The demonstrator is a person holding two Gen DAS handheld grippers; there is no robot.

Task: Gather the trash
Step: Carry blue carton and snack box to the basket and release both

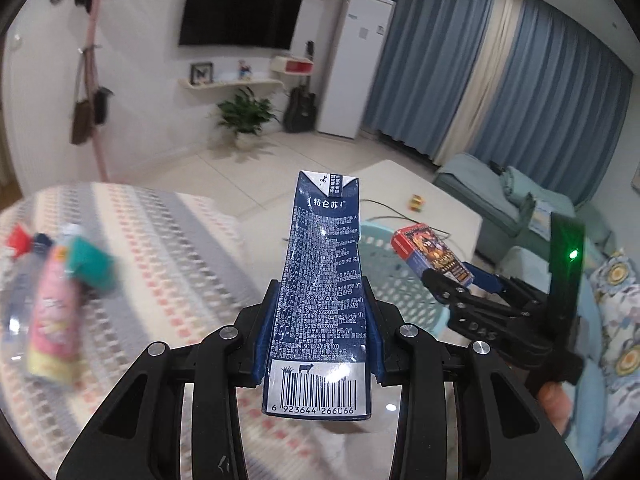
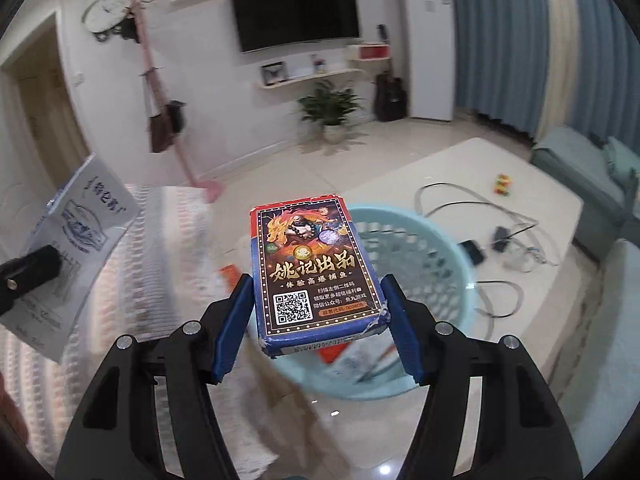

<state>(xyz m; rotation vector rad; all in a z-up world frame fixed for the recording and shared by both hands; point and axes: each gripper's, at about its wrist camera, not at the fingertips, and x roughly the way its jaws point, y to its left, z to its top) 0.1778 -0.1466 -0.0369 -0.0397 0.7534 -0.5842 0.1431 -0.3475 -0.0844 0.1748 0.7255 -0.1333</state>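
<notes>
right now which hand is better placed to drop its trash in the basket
Right, probably. The right gripper holds the card box right at the light blue basket. The left gripper's milk carton sits further short of it.

The flattened dark blue milk carton (image 1: pixel 320 292) has white Chinese letters "特仑苏" near its top, and a barcode with the number 6 923644 266066 at its bottom end. The red and blue card box (image 2: pixel 316 272) shows big gold letters "姚记出品", with "体验高爆捕鱼" just under them and a square QR code below that.
</notes>
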